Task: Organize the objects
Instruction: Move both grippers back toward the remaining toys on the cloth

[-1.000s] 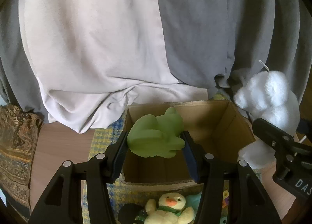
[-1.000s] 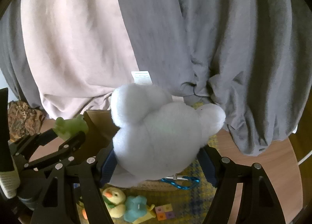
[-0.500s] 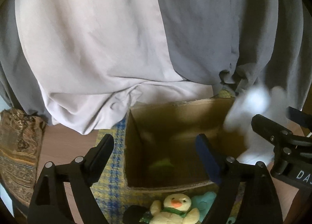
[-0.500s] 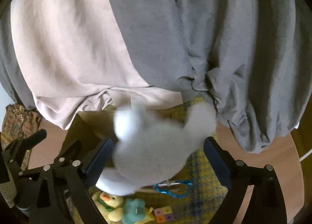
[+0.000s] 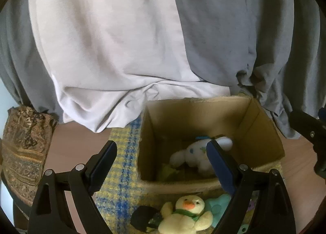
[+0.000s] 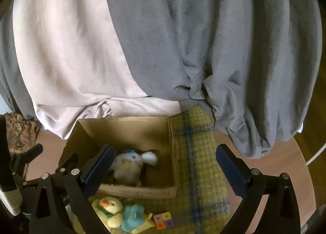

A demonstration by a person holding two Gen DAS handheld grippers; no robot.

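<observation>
A: Item one, white plush (image 6: 127,165). We find it lying inside the cardboard box (image 6: 172,152), on the floor of it, with a scrap of green toy (image 5: 170,171) just beside it toward the near left corner.

B: Claws?

A: Left gripper (image 5: 162,158) and right gripper (image 6: 163,163) both stand wide, having just been opening, and we see nothing between the jaws of either. Both hang above the near edge of the box.

B: Items not yet boxed?

A: Yellow duck (image 5: 186,214), teal toy (image 6: 132,216) and a small colored block (image 6: 163,220), all on the plaid cloth (image 6: 200,152) just near of the box.

B: Handling notes for the duck?

A: We judge it light, soft, squashy, not fragile and not slippery. We would pinch across the round body, below the head; the wings and the green scarf look too floppy to hold well. The block looks stiff and small, so it wants a squarer pinch on its flat sides.
</observation>
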